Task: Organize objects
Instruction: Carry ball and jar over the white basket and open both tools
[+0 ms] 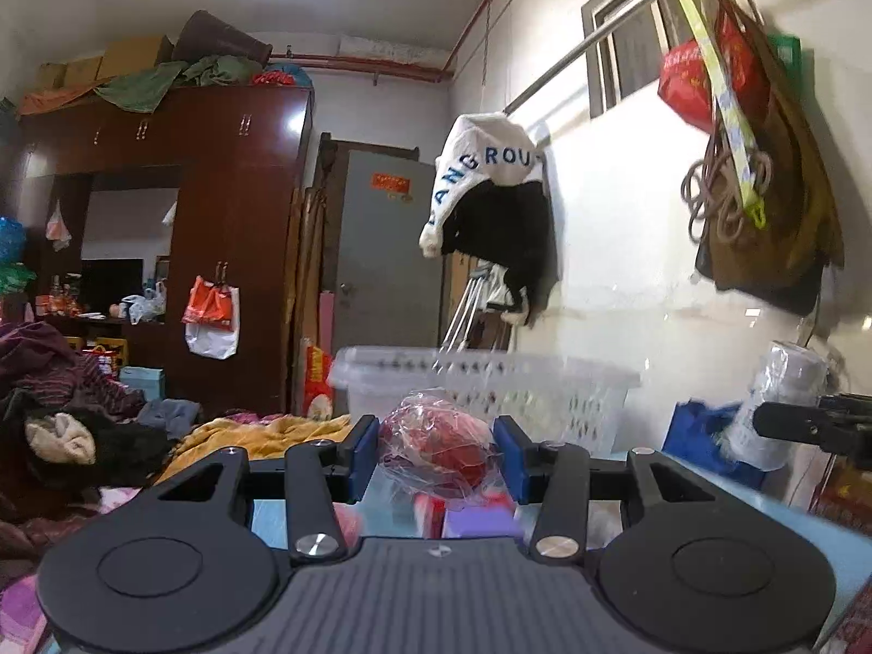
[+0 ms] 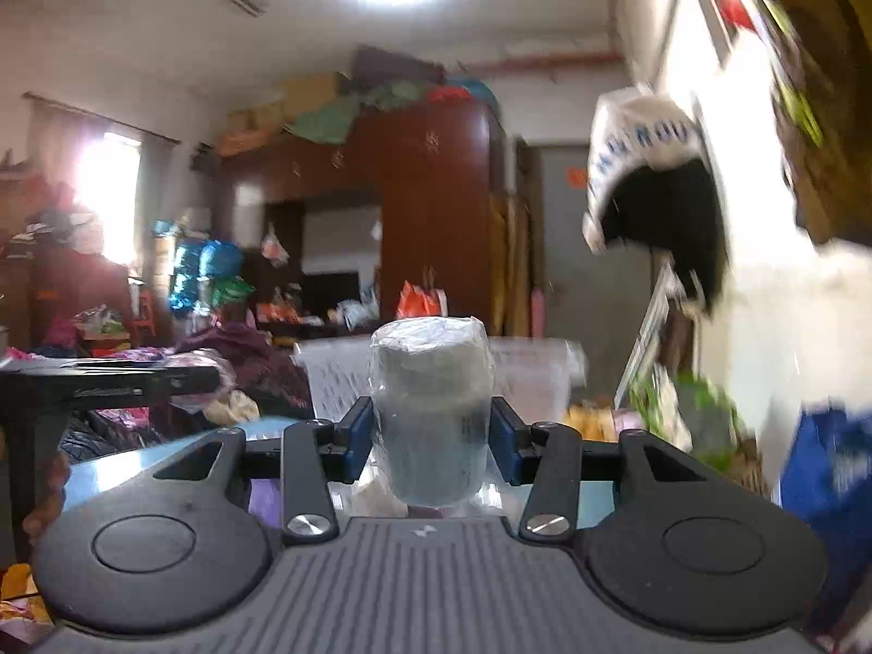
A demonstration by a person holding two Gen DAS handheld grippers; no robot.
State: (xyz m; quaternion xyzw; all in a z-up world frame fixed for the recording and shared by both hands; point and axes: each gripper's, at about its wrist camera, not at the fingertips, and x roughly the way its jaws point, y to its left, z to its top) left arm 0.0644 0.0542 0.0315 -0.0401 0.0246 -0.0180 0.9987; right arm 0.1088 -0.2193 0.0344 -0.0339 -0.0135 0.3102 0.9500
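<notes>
Now, left tool (image 1: 436, 449) clamps a red bundle (image 1: 438, 449), right tool (image 2: 430, 433) a wrapped jar (image 2: 430, 409); carry both level over the basket (image 1: 490, 381) rim.

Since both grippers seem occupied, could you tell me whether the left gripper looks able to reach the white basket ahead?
Probably yes. The left gripper, shut on the red wrapped bundle, faces the white basket with nothing visible between them.

Blue capital letters on the white and black garment (image 1: 493, 185) hanging from the wall rail at right read "ANG ROU"; the rest is folded away. The red notice (image 1: 390, 183) on the far grey door (image 1: 381, 250) cannot be read.
</notes>
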